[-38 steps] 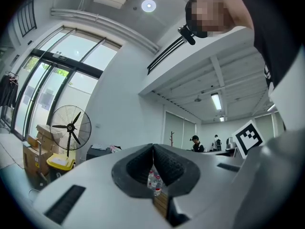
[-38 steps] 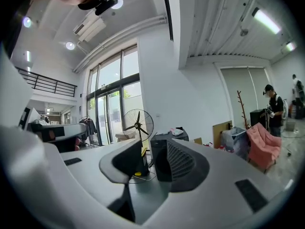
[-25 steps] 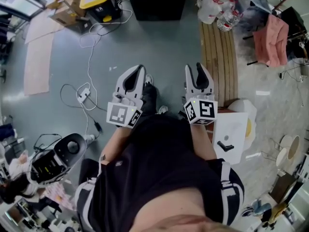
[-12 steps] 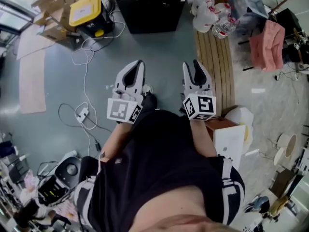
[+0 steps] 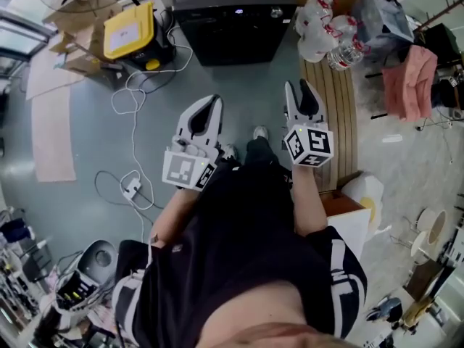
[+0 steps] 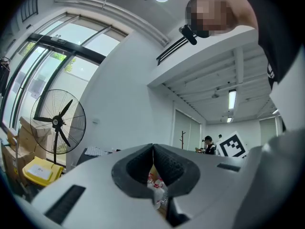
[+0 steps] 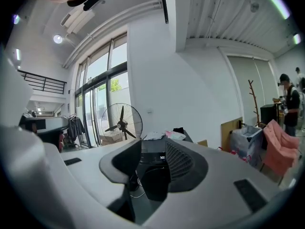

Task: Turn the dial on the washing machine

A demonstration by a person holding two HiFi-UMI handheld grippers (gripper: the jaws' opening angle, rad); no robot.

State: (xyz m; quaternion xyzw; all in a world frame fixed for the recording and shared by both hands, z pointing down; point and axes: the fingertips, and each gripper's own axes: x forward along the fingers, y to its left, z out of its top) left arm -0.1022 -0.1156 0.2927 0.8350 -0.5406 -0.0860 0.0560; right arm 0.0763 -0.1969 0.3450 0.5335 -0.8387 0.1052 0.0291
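Note:
The black washing machine (image 5: pixel 233 31) stands at the top middle of the head view, a small round dial (image 5: pixel 275 11) on its top panel. It is some way ahead of both grippers. My left gripper (image 5: pixel 211 101) is held level in front of the person's body, jaws shut with tips touching and nothing between them. My right gripper (image 5: pixel 299 85) is beside it, jaws open and empty. In the right gripper view the washing machine (image 7: pixel 155 178) with its lit display (image 7: pixel 162 157) shows through the gap of the right gripper (image 7: pixel 153 145). The left gripper (image 6: pixel 153 147) points past the machine.
A yellow-lidded box (image 5: pixel 130 27) and cardboard boxes sit left of the machine. White cables (image 5: pixel 134 85) and a power strip (image 5: pixel 132 188) trail over the floor. A slatted wooden bench (image 5: pixel 333 100), water bottles (image 5: pixel 322 20) and a pink cloth (image 5: pixel 409 82) lie right. A standing fan (image 7: pixel 121 123) is behind.
The person has walked forward: the washing machine and yellow box have come nearer, the floor clutter has slid back. Both grippers keep their pose and jaw states.

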